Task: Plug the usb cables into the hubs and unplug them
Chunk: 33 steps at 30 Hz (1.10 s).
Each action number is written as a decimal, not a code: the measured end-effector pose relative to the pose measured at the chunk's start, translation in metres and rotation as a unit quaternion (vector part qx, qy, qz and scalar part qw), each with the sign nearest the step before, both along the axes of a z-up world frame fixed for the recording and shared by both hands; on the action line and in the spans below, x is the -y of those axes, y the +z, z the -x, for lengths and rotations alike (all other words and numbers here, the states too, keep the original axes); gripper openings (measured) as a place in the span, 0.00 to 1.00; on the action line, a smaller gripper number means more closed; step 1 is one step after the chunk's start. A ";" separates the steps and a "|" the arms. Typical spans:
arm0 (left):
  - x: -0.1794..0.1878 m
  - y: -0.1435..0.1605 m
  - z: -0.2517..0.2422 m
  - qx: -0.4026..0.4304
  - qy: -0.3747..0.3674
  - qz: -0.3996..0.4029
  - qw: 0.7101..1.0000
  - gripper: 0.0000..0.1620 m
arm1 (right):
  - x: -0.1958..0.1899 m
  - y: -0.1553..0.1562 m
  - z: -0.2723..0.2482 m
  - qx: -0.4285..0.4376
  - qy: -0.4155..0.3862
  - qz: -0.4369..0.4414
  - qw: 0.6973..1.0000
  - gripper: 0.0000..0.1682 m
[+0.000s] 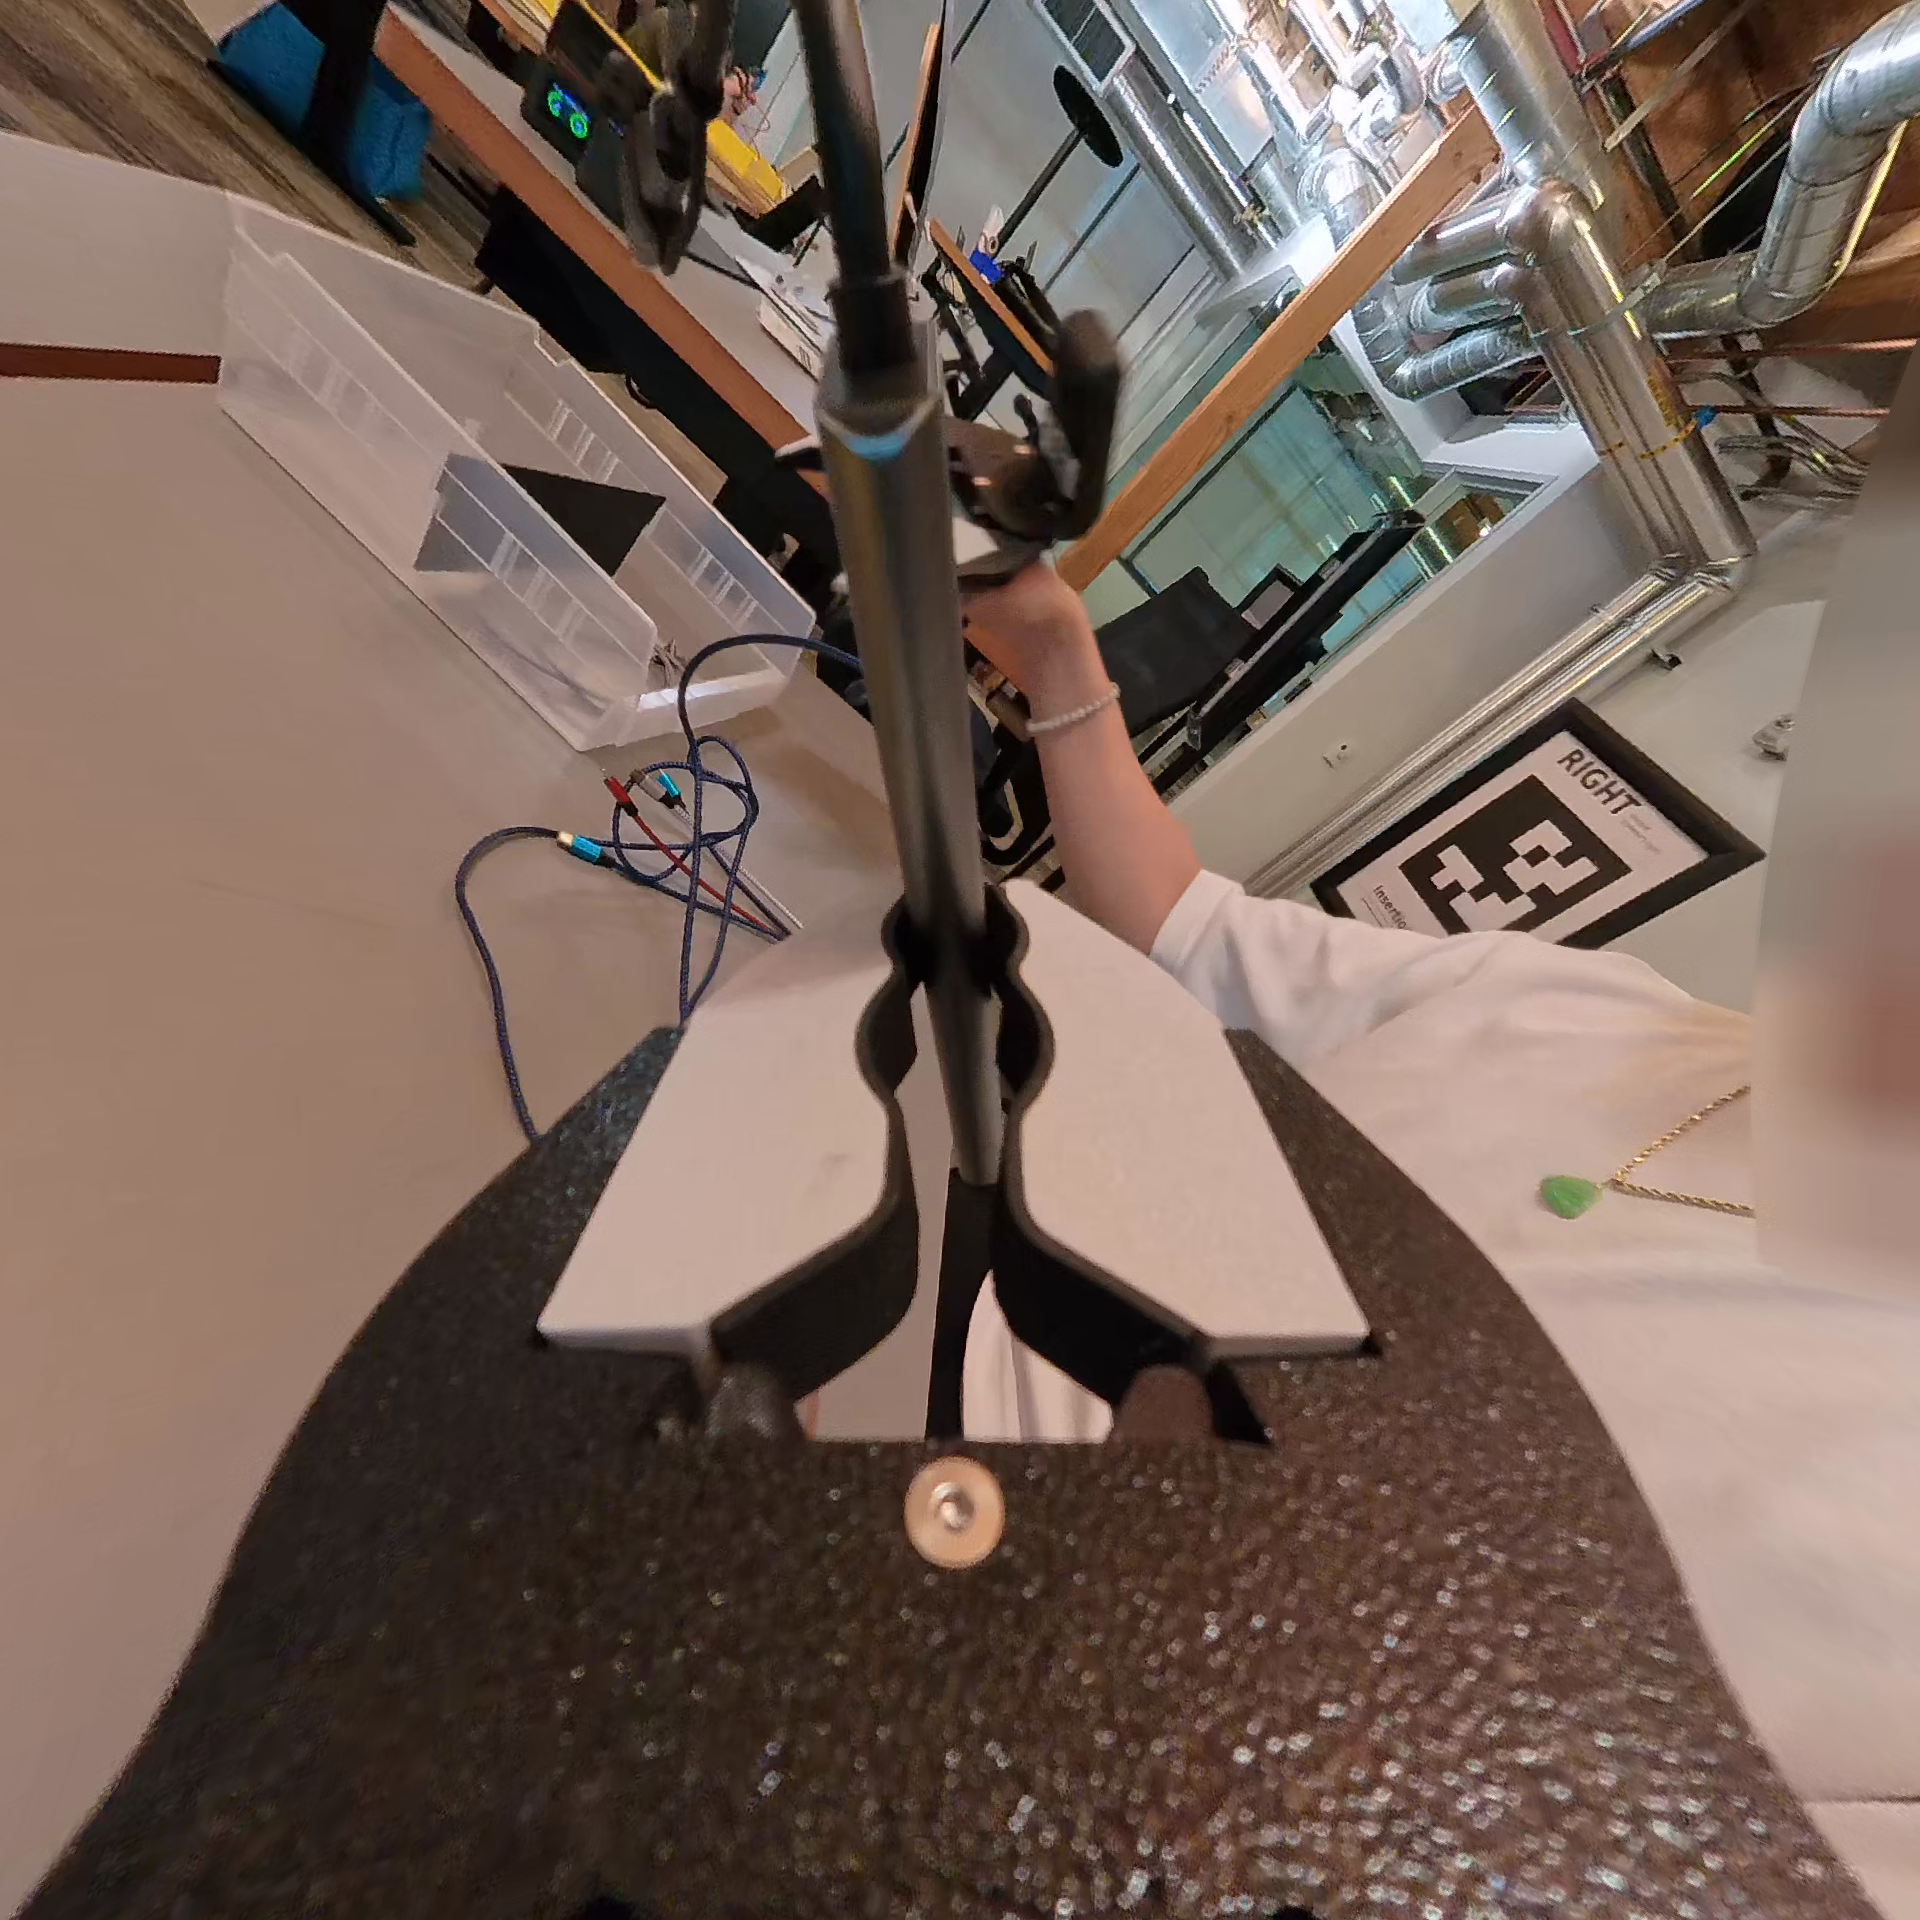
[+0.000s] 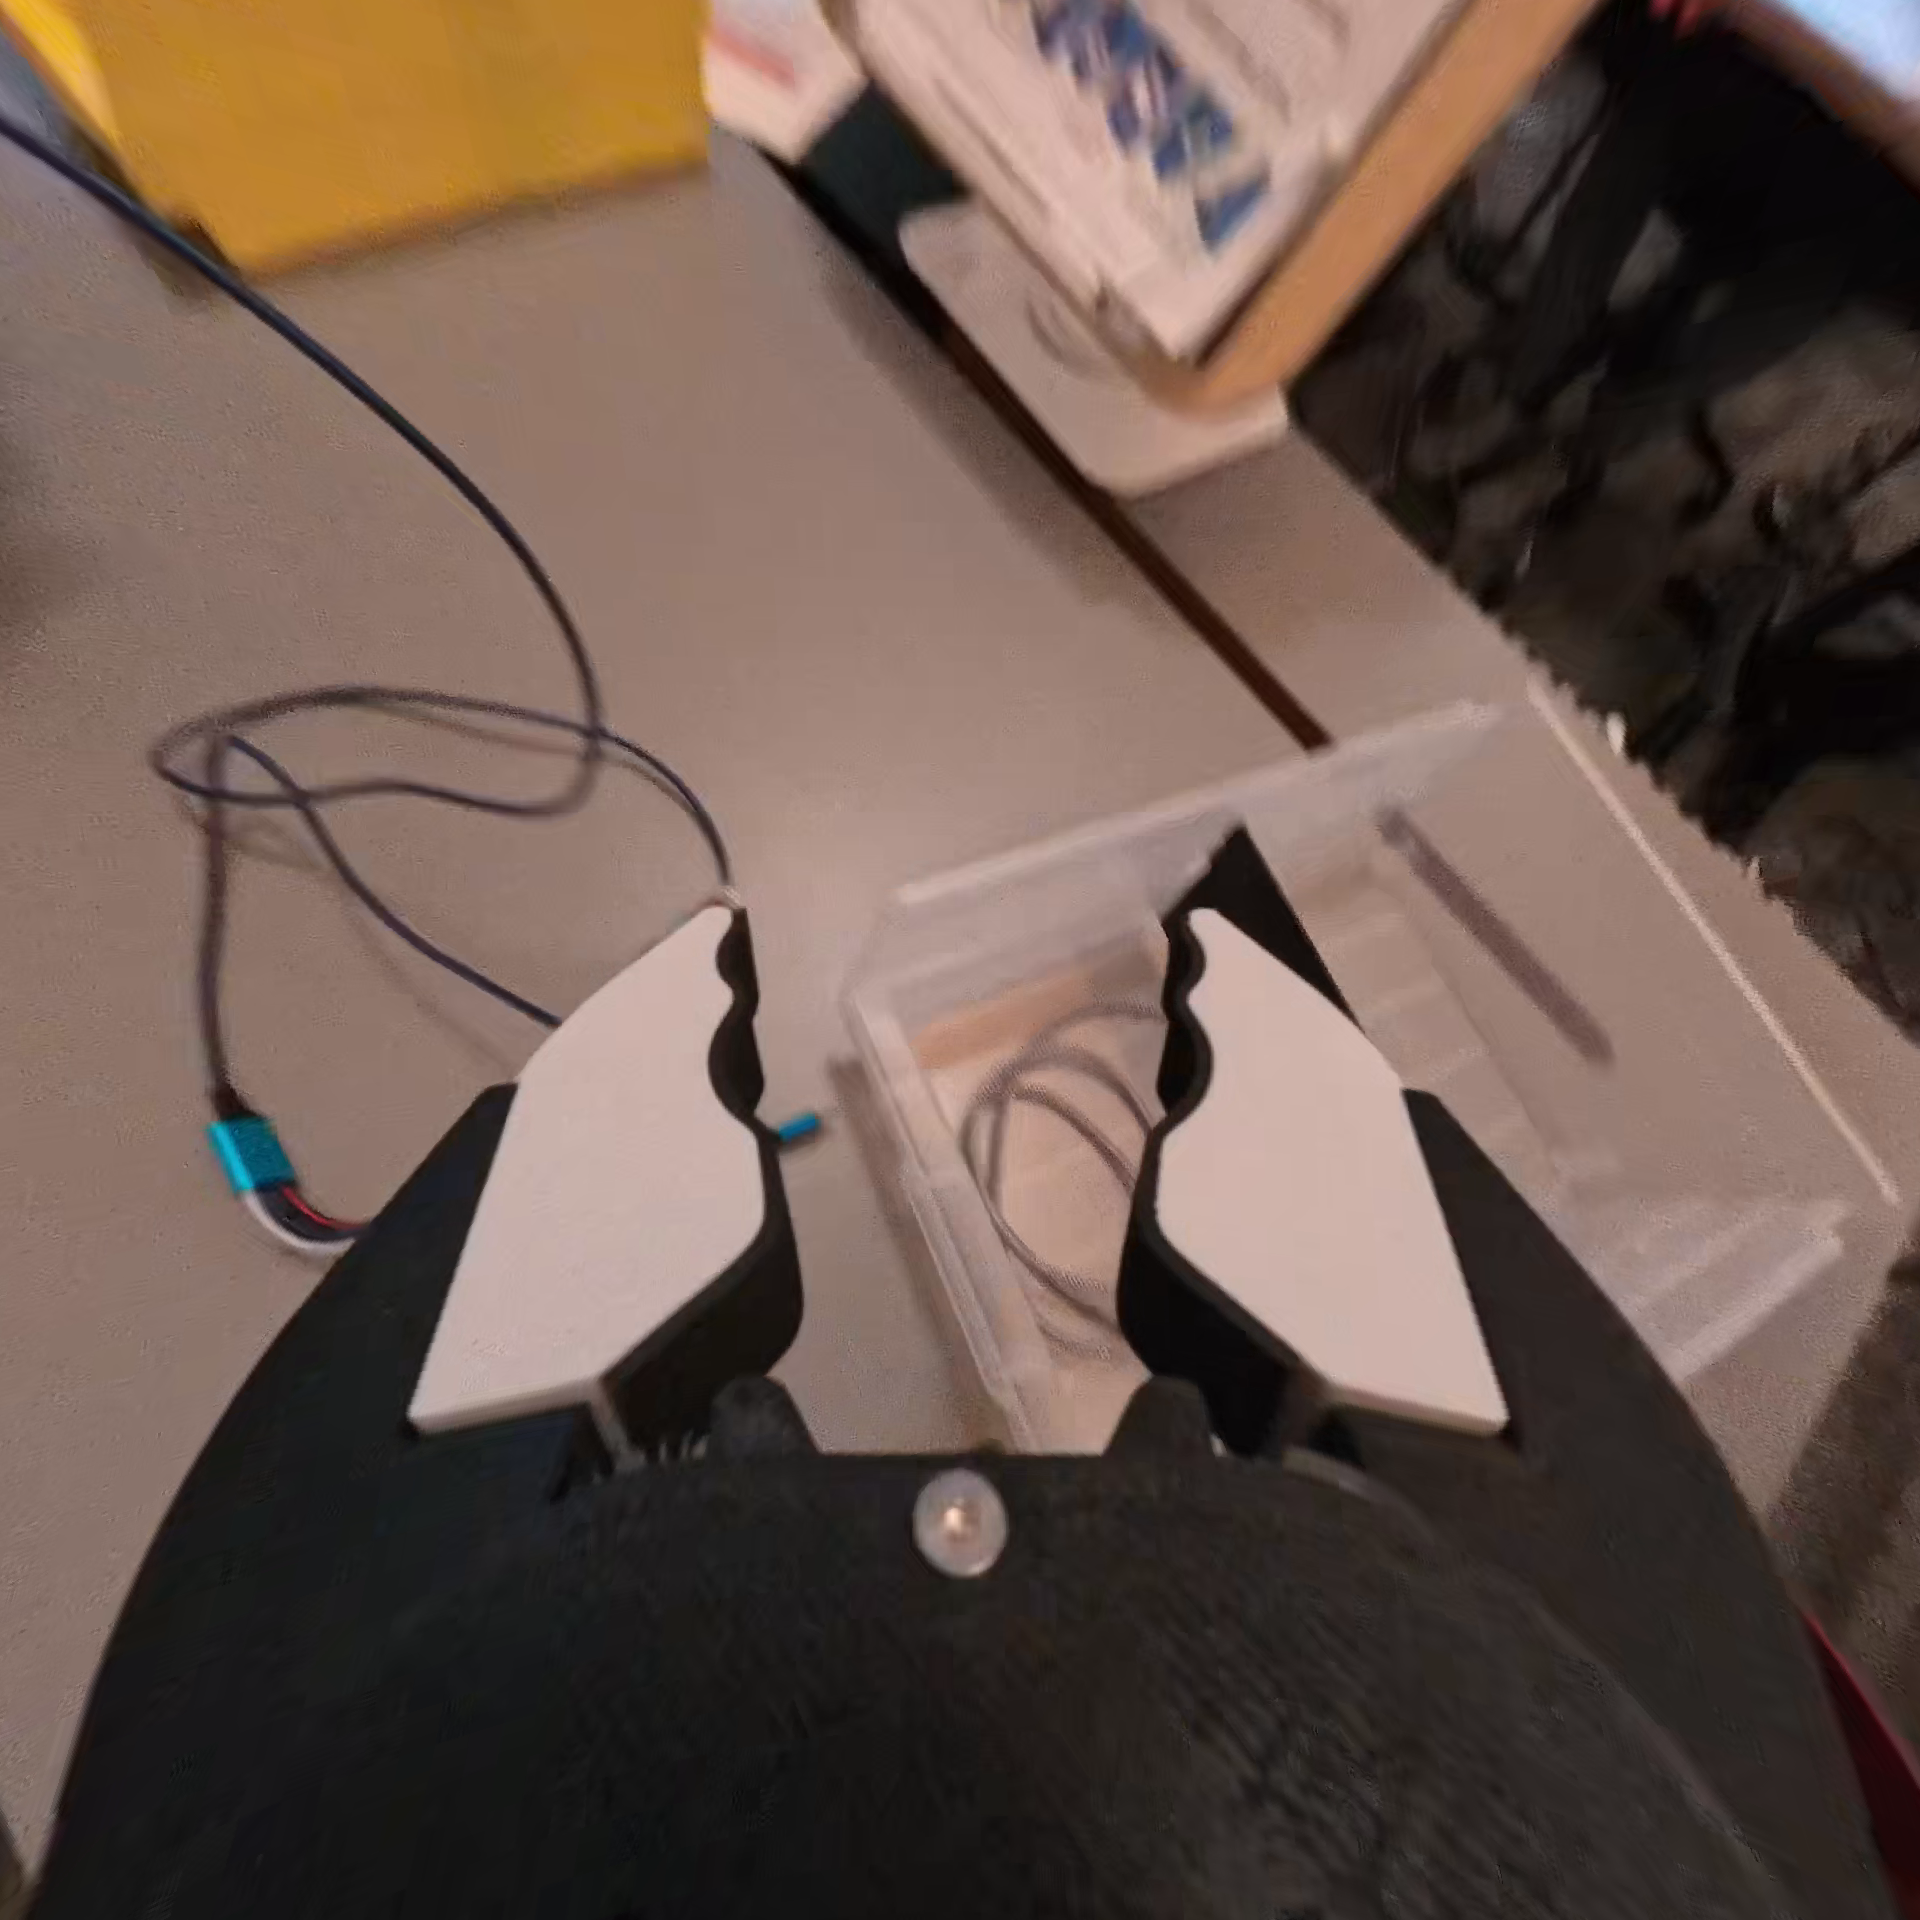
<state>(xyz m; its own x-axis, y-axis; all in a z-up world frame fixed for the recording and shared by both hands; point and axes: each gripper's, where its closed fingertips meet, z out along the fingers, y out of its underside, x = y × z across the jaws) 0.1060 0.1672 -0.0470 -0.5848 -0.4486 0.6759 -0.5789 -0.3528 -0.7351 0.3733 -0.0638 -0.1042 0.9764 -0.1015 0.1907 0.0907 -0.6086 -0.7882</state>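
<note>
In the left wrist view my left gripper (image 1: 951, 935) is shut on a slim grey metal USB hub (image 1: 904, 623) that points away from me, tilted above the table. The hub's black cable (image 1: 847, 135) runs off the top. Blue and red braided USB cables (image 1: 686, 831) with cyan plugs lie tangled on the table to the left. My right gripper (image 1: 1049, 436) shows farther off, held by a hand (image 1: 1023, 634). In the right wrist view my right gripper (image 2: 956, 925) is open and empty above the table. A blue cable (image 2: 416, 717) with a cyan plug (image 2: 249, 1153) lies to its left.
A clear plastic divided box (image 1: 343, 343) stands on the table; in the right wrist view (image 2: 1039, 883) it lies just ahead with a cable coil (image 2: 1039, 1195) in it. A yellow box (image 2: 416, 104) and a white box (image 2: 1143, 156) sit at the back. A framed marker sign (image 1: 1507, 862) leans at the right. The left gripper's tips are roughly 35 cm from the right gripper's.
</note>
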 end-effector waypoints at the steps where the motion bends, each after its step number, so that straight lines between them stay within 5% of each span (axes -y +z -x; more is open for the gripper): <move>1: 0.004 -0.003 -0.002 -0.004 -0.003 0.001 1.000 0.06 | -0.010 0.017 0.025 0.016 0.027 -0.044 0.999 0.41; 6: 0.034 -0.025 -0.018 -0.050 -0.029 0.037 0.998 0.06 | -0.066 0.046 0.157 0.175 0.161 -0.163 0.958 0.34; 10: 0.066 -0.048 -0.027 -0.100 -0.076 0.098 0.987 0.06 | -0.107 0.020 0.201 0.241 0.223 -0.170 0.929 0.22; 18: 0.109 -0.091 -0.021 -0.160 -0.149 0.110 0.970 0.06 | -0.129 -0.034 0.215 0.158 0.293 -0.129 0.934 0.14; 33: 0.120 -0.107 -0.015 -0.178 -0.199 0.158 0.951 0.06 | -0.123 -0.042 0.233 0.020 0.323 -0.218 0.921 0.09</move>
<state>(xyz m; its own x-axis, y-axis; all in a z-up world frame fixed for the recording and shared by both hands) 0.1213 0.0475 -0.1535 -0.3754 0.0188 0.9267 -0.9049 -0.2237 -0.3620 0.1399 0.0592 -0.1466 0.8527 0.4229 0.3067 0.3571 -0.0434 -0.9331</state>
